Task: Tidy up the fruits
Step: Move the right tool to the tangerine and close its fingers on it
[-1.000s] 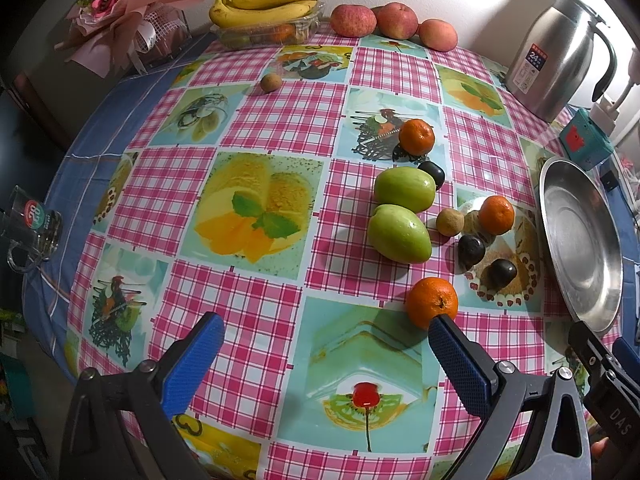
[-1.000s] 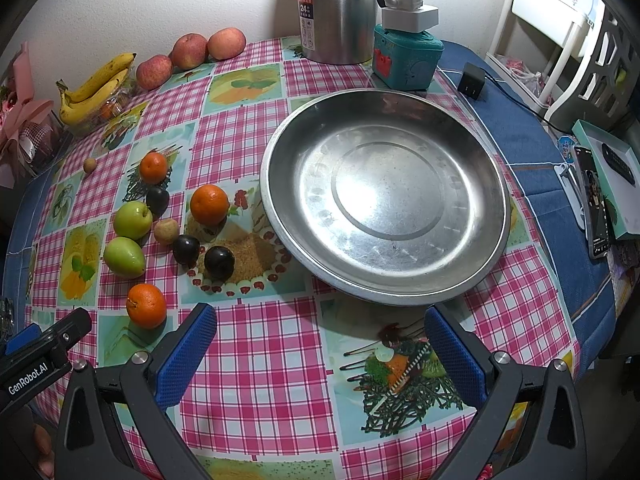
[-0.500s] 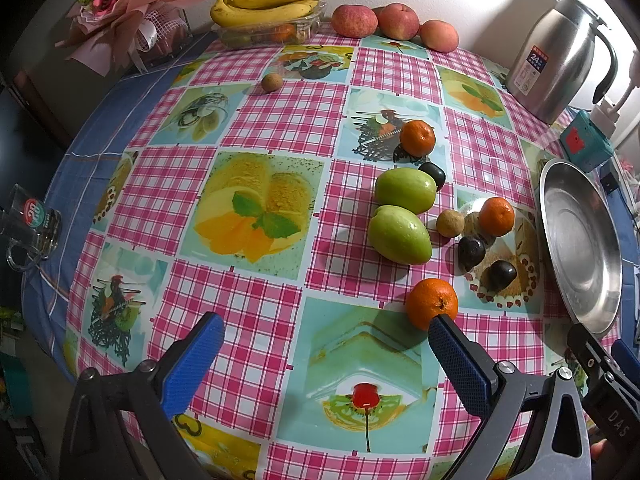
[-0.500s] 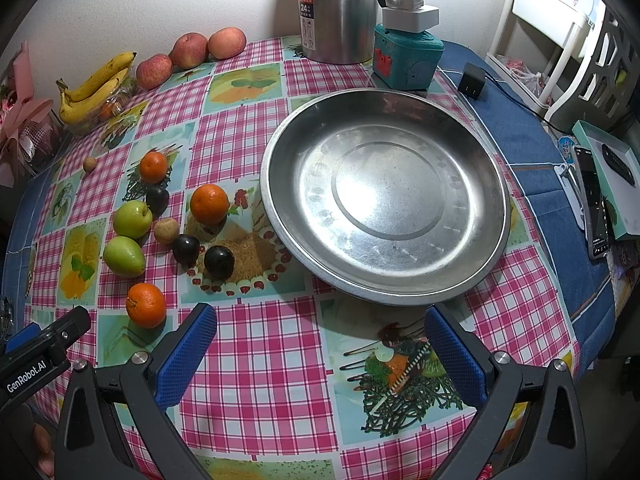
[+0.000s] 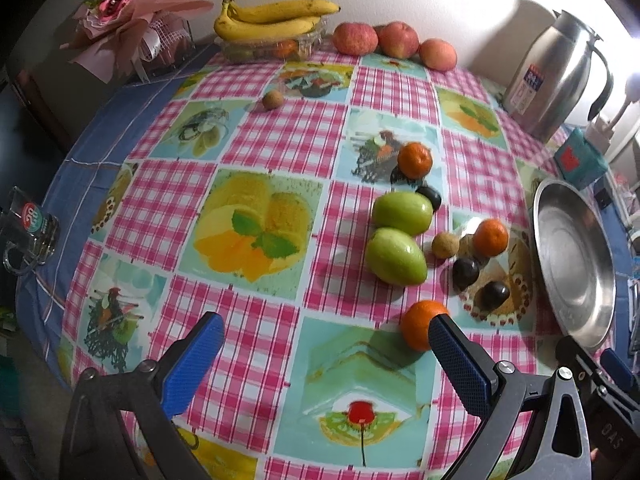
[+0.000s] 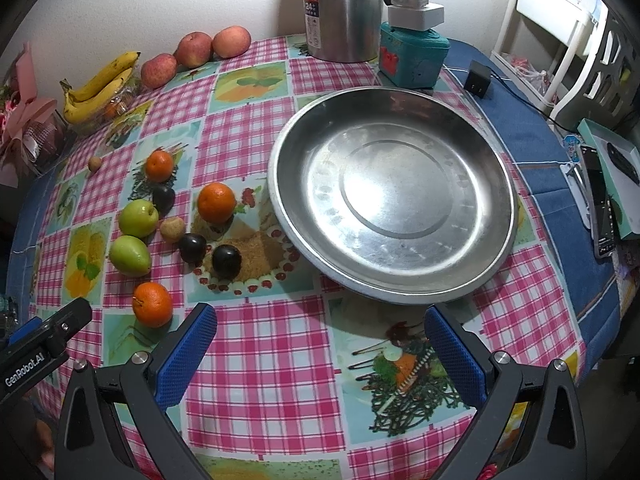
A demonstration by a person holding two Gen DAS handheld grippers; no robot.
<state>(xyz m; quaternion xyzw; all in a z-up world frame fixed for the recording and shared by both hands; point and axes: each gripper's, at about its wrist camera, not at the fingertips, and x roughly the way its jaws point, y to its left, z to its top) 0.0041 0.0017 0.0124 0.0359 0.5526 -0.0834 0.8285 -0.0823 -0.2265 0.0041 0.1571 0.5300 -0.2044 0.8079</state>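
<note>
Here both tools hang over the table with nothing between their fingers. The left gripper has its blue fingers spread wide above the checked tablecloth, and the right gripper is spread just as wide at the near edge of the big steel plate, which holds nothing.

The loose fruit lies in a cluster to the left of the plate. The nearest orange sits just ahead of the left gripper's right finger, which covers part of it in the left view, so whether they touch is hard to tell. Beyond it two green fruits lie side by side, close together. A second orange sits near the plate's rim, a third orange farther back. Two dark plums lie next to each other on a printed cake picture, with another dark one beside the farther green fruit. A small brown fruit rests between the green ones and the plums.

At the back by the wall are bananas on a clear tub and three apples. A steel jug stands behind the plate.
</note>
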